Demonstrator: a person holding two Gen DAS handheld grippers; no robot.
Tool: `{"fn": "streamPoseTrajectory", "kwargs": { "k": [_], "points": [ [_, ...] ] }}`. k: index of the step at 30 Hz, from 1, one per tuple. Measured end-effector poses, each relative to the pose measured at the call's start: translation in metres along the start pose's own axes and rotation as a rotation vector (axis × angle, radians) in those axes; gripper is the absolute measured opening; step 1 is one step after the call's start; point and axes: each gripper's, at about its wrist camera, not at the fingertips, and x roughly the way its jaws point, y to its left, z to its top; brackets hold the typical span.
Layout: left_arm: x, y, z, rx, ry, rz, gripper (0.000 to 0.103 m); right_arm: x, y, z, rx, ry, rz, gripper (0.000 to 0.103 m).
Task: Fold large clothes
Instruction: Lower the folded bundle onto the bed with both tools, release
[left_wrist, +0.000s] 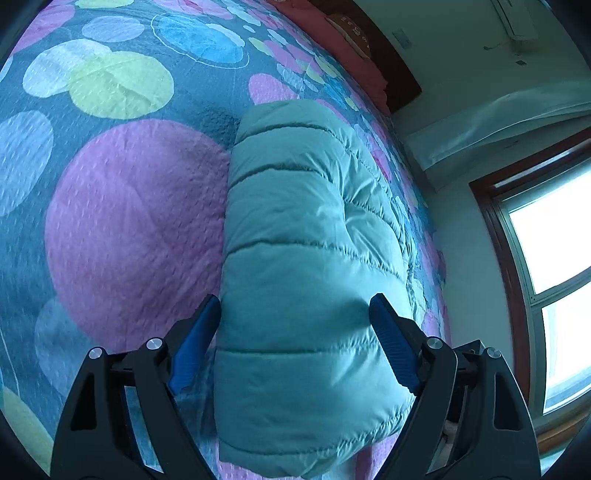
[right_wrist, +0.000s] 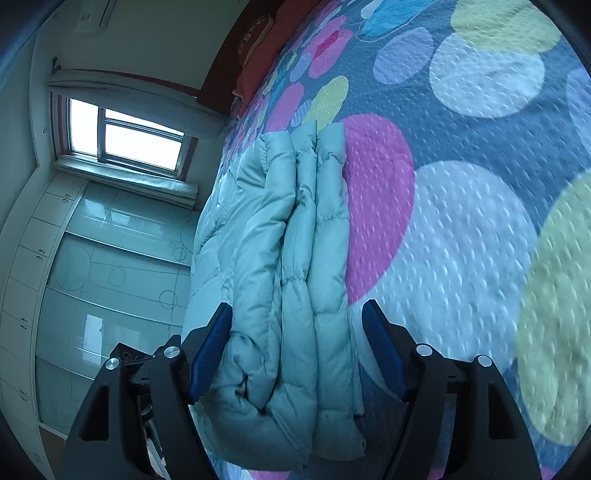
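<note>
- My left claw (left_wrist: 295, 314): spread wide, blue pads either side of the folded teal quilted puffer jacket (left_wrist: 306, 240), no visible squeeze, released.
- My right claw (right_wrist: 297, 321): also spread, straddling the jacket's stacked folded edges (right_wrist: 295, 258); right pad clear of the fabric, released.
- Jacket lies on the bed's dotted blue, pink and green quilted bedspread (left_wrist: 129, 221), near the bed's window-side edge.
- Window (right_wrist: 125, 136) behind.
</note>
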Motion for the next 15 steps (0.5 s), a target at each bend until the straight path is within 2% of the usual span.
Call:
{"fn": "streamPoseTrajectory", "kwargs": {
  "k": [3, 6, 8, 11, 15],
  "points": [
    [0.003, -0.001, -0.008, 0.026, 0.011, 0.004, 0.082, 0.001, -0.003, -0.007, -0.004, 0.006, 0.004, 0.071],
    [0.007, -0.001, -0.013, 0.039, 0.022, 0.023, 0.076, 0.005, -0.001, -0.007, -0.008, 0.008, -0.008, 0.070],
    [0.008, 0.000, -0.012, 0.033, 0.028, 0.023, 0.072, 0.015, 0.003, -0.003, 0.010, 0.026, 0.008, 0.053],
    [0.011, -0.001, -0.013, 0.046, 0.031, 0.035, 0.068, 0.021, 0.000, -0.004, 0.023, 0.027, 0.011, 0.044],
    [0.014, 0.001, -0.015, 0.045, 0.030, 0.042, 0.064, 0.025, -0.004, -0.003, 0.027, 0.027, 0.011, 0.041]
  ]
}}
